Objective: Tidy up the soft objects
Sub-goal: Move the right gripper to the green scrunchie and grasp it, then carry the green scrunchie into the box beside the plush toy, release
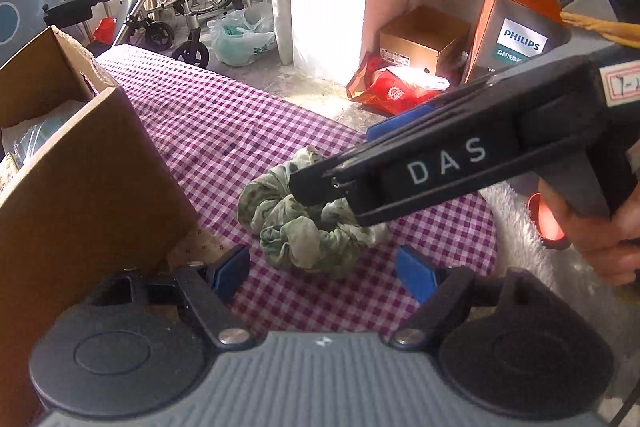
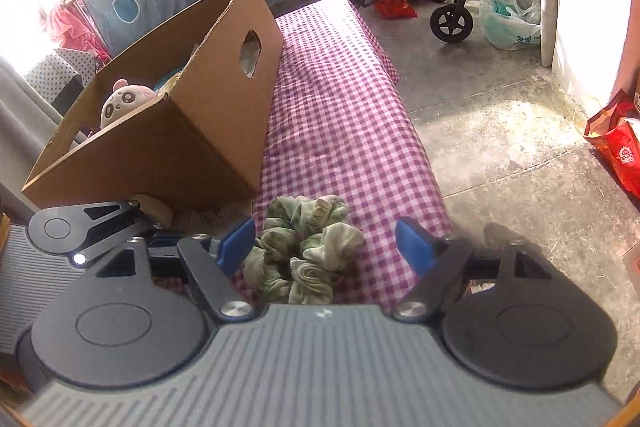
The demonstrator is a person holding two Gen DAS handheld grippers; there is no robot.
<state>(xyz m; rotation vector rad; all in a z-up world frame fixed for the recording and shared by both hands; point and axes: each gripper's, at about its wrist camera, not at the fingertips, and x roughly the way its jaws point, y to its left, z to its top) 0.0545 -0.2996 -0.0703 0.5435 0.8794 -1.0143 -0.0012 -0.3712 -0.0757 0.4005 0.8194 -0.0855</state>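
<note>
A purple-and-white checked cloth (image 2: 340,99) is seen spread over the long table, running from near to far. On its left side a cardboard box (image 2: 168,131) is set, open at the top, with an oval hand-hole in its far end wall. A panda plush (image 2: 122,103) is tucked inside the box, its face showing above the rim. Near the close end of the cloth, just right of the box, a green scrunchie (image 2: 304,251) is laid flat. The right gripper (image 2: 326,247) is held over it, jaws spread, the scrunchie between the blue pads (image 2: 414,251) but not pinched. The left gripper (image 1: 322,273) is pointed at the scrunchie (image 1: 308,227) from the near side, jaws spread wide, nothing gripped.
</note>
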